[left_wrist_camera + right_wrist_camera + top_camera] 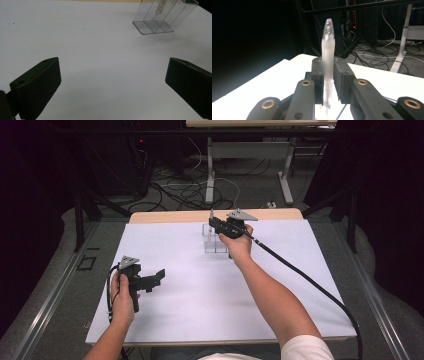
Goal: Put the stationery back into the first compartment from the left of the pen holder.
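A frosted translucent pen (328,50) stands upright between the pads of my right gripper (328,67), which is shut on its lower barrel. In the high view that right gripper (213,223) hovers at the table's far middle, directly over a clear plastic compartment holder (213,242), and the pen (212,213) pokes up above the jaws. The pen's lower end (160,8) reaches down into the holder (162,21). My left gripper (155,280) rests low at the near left with its jaws wide open and nothing between them; in its own view the left gripper (112,72) faces bare white surface.
A white sheet (200,290) covers the table, with a wooden edge (165,215) showing at the back. The right gripper's black cable (300,275) trails off to the near right. Behind the table are desk legs (210,175) and loose floor cables (175,190).
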The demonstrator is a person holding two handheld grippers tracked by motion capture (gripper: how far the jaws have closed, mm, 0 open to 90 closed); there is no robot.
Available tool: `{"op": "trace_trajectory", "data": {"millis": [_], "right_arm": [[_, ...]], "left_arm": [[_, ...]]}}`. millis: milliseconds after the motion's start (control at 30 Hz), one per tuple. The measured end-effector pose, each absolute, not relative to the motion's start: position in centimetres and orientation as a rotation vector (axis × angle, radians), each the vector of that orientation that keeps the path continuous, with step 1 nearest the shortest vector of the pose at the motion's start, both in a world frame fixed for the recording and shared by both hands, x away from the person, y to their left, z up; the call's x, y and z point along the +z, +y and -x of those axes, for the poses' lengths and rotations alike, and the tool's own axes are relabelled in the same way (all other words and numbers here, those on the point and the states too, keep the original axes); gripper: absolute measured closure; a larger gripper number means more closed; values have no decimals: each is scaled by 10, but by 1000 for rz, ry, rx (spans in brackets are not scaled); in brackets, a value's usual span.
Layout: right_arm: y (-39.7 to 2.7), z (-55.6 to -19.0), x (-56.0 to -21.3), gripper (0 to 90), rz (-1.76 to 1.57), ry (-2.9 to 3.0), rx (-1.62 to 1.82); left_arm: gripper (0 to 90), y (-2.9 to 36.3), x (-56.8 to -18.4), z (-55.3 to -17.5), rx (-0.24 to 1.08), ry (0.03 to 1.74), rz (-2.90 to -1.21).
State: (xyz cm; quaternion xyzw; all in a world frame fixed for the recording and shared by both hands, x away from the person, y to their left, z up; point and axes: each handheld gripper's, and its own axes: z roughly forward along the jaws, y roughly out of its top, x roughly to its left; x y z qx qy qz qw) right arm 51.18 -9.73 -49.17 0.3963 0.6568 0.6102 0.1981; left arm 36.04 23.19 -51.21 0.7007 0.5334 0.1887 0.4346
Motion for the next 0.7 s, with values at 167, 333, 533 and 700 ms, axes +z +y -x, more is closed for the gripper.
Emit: {"op": "trace_trajectory", "data": {"millis": [167, 333, 533, 700], "right_arm": [[-100, -510, -486, 721, -1090, 1845, 1713], [-105, -505, -478, 639, -1065, 1870, 1700], [-109, -493, -465, 541, -1018, 1931, 1700], [-111, -476, -453, 522, -932, 1999, 1650]], "left_arm": [[2, 232, -512, -360, 470, 1329, -1746], [2, 232, -512, -360, 472, 1329, -1746], [2, 231, -512, -361, 480, 1323, -1749], [2, 230, -512, -361, 477, 1323, -1759]]}}
